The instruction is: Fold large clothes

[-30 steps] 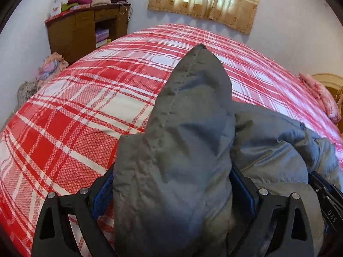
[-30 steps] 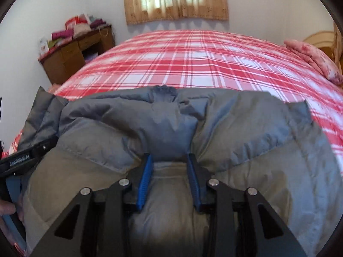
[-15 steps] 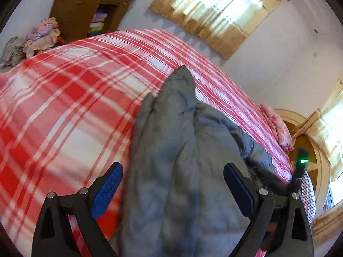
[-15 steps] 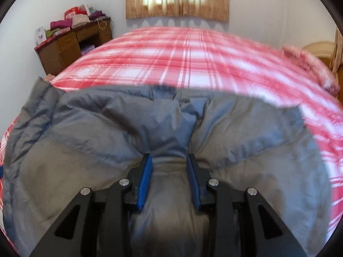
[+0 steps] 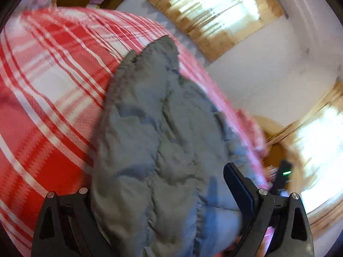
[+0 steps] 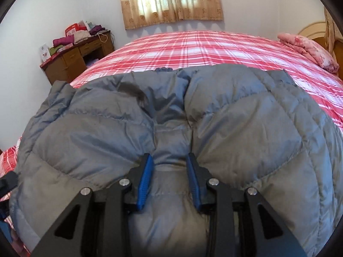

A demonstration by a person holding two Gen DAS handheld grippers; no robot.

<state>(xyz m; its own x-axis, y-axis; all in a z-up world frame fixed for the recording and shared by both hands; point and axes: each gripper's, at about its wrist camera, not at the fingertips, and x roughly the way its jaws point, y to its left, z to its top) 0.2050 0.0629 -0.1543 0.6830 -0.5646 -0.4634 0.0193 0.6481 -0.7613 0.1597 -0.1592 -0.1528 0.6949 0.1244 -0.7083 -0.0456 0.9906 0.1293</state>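
Bed (image 6: 214, 49): red-and-white plaid cover, pink pillow (image 6: 308, 51) at far right, wooden desk (image 6: 72, 62) with folded clothes at far left. Jacket (image 6: 235, 128): grey, padded, lying bunched on bed's near side. Right gripper (image 6: 170, 165): fingers pinching a fold of jacket. Left gripper (image 5: 158, 194): fingers spread wide, jacket lying between them.

Bare plaid bed (image 6: 193, 47) beyond the jacket (image 6: 235, 117) gives passage; pink bedding (image 6: 308, 49) blocks far right.
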